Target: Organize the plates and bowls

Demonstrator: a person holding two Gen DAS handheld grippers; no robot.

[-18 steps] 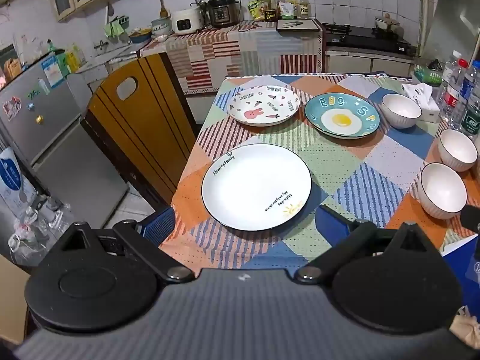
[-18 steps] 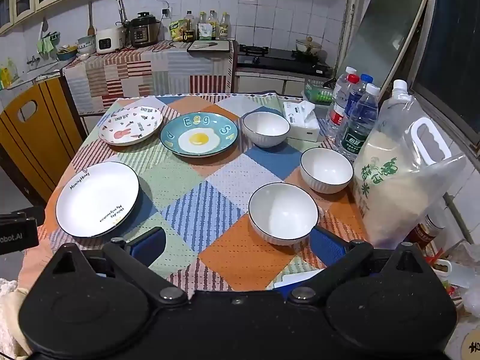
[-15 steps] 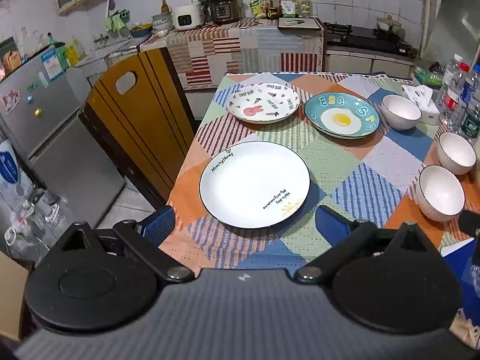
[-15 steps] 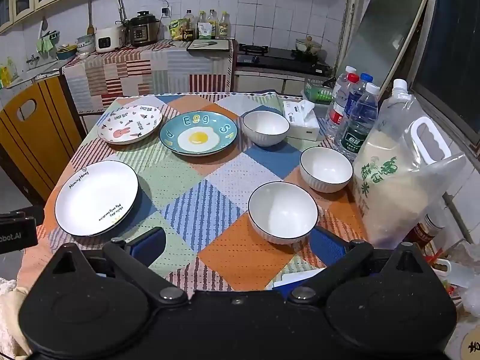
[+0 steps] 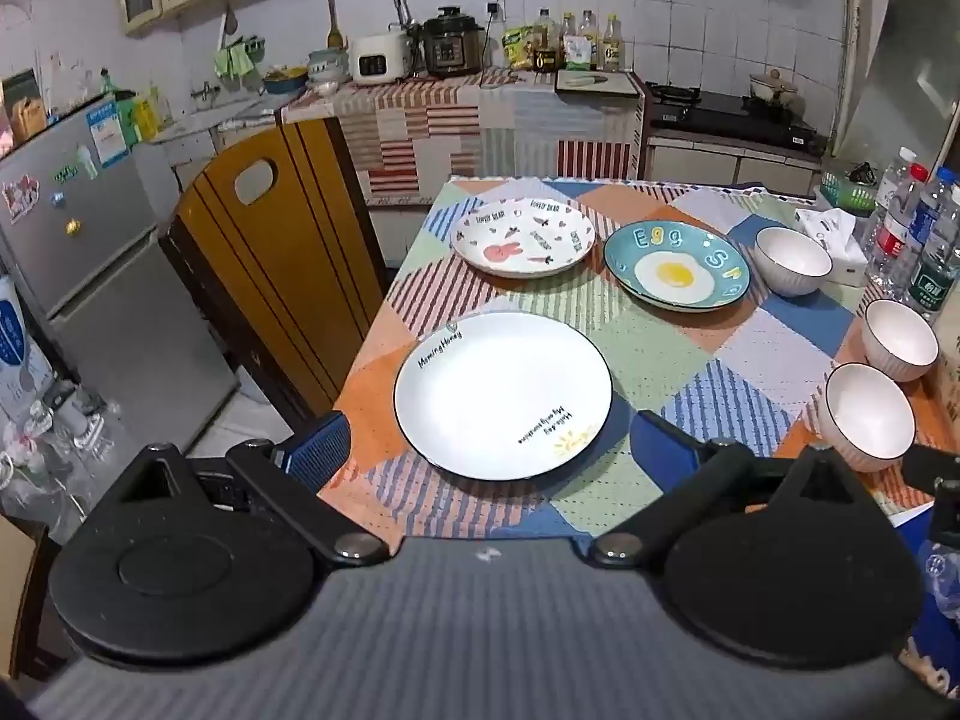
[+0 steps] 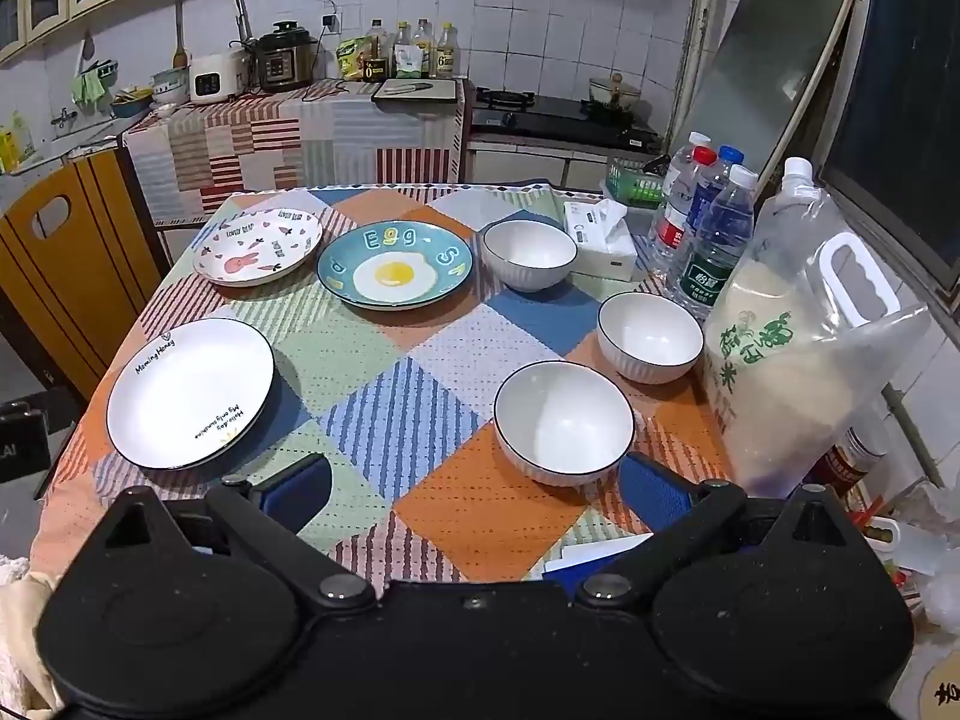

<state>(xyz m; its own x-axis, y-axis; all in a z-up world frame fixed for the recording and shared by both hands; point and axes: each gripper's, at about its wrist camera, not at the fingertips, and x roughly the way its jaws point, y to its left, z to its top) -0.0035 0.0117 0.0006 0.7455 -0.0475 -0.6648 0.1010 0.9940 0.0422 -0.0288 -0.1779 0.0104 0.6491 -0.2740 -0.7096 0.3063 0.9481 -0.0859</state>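
A large white plate (image 5: 503,393) (image 6: 191,391) lies at the table's near left. A rabbit plate (image 5: 523,236) (image 6: 258,246) and a teal egg plate (image 5: 677,266) (image 6: 394,270) lie farther back. Three white bowls stand on the right: far (image 6: 529,252) (image 5: 792,259), middle (image 6: 650,336) (image 5: 899,339), near (image 6: 563,420) (image 5: 869,414). My left gripper (image 5: 489,450) is open and empty, just short of the white plate's near rim. My right gripper (image 6: 477,492) is open and empty, near the front edge, with the near bowl just ahead of its right finger.
A big rice bag (image 6: 798,348), water bottles (image 6: 708,240) and a tissue box (image 6: 603,237) crowd the table's right side. A wooden chair back (image 5: 270,252) stands left of the table, a fridge (image 5: 90,252) beyond it. The patchwork cloth (image 6: 396,396) covers the table.
Both views shift only slightly; the left gripper has drifted a little to the left. Both grippers stay open and no plates or bowls have moved.
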